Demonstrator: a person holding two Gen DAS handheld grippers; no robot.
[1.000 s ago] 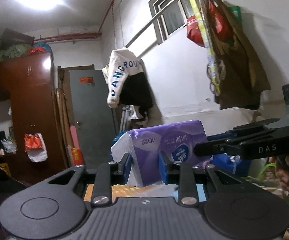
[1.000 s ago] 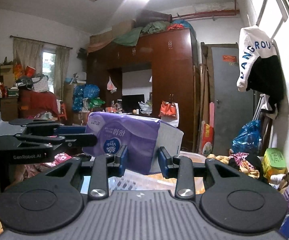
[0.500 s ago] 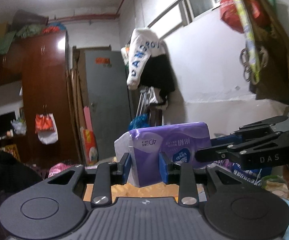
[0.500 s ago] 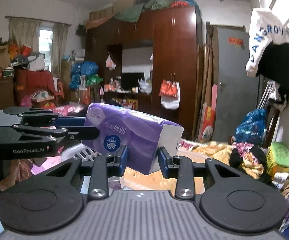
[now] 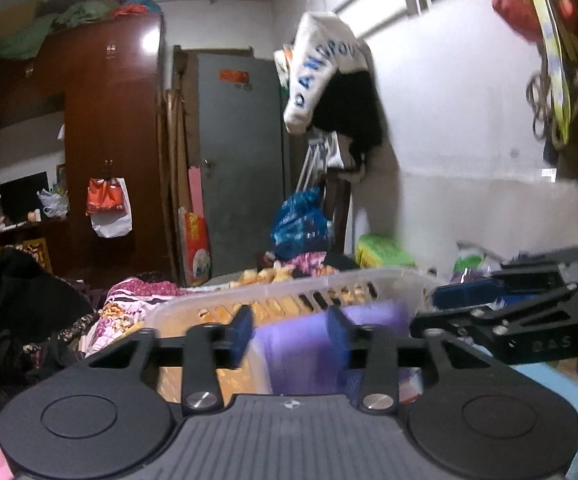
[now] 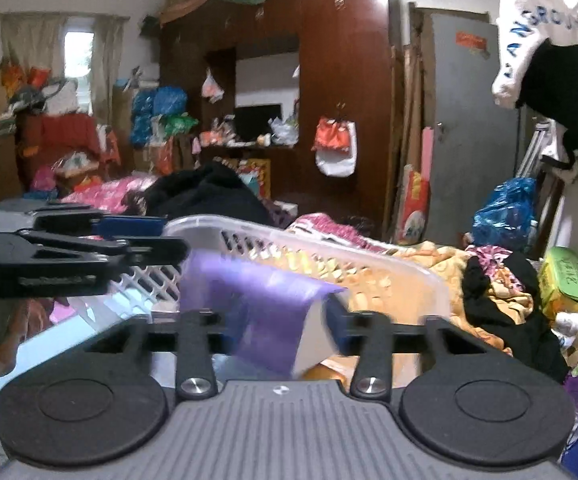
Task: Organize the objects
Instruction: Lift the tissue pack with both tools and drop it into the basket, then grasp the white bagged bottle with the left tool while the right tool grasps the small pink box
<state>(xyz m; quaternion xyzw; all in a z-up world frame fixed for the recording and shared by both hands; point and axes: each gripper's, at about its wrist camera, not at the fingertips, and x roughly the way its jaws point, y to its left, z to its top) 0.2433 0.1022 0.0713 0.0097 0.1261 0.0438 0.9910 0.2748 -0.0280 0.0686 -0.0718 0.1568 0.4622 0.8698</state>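
A purple tissue pack [image 5: 309,344], motion-blurred, lies between the fingers of my left gripper [image 5: 289,334], low inside a translucent plastic basket [image 5: 289,288]. The left jaws are opening, and their blue pads stand a little off the pack's sides. In the right wrist view the same pack [image 6: 249,300] hangs tilted between the fingers of my right gripper [image 6: 265,320], over the basket [image 6: 289,236]. The right jaws are opening too, and the pack's white end is clear of the right pad. Each view shows the other gripper at its edge: the right one [image 5: 509,320] and the left one [image 6: 89,240].
The basket sits on a bed heaped with patterned blankets [image 6: 429,256] and dark clothes [image 6: 209,196]. A brown wardrobe [image 6: 341,80] and a grey door [image 5: 241,160] stand behind. A jacket [image 5: 321,72] hangs on the right wall above bags and a green box [image 6: 565,276].
Both grippers came down with the purple pack to the basket. Their jaws have widened and the pack has slipped lower between them.
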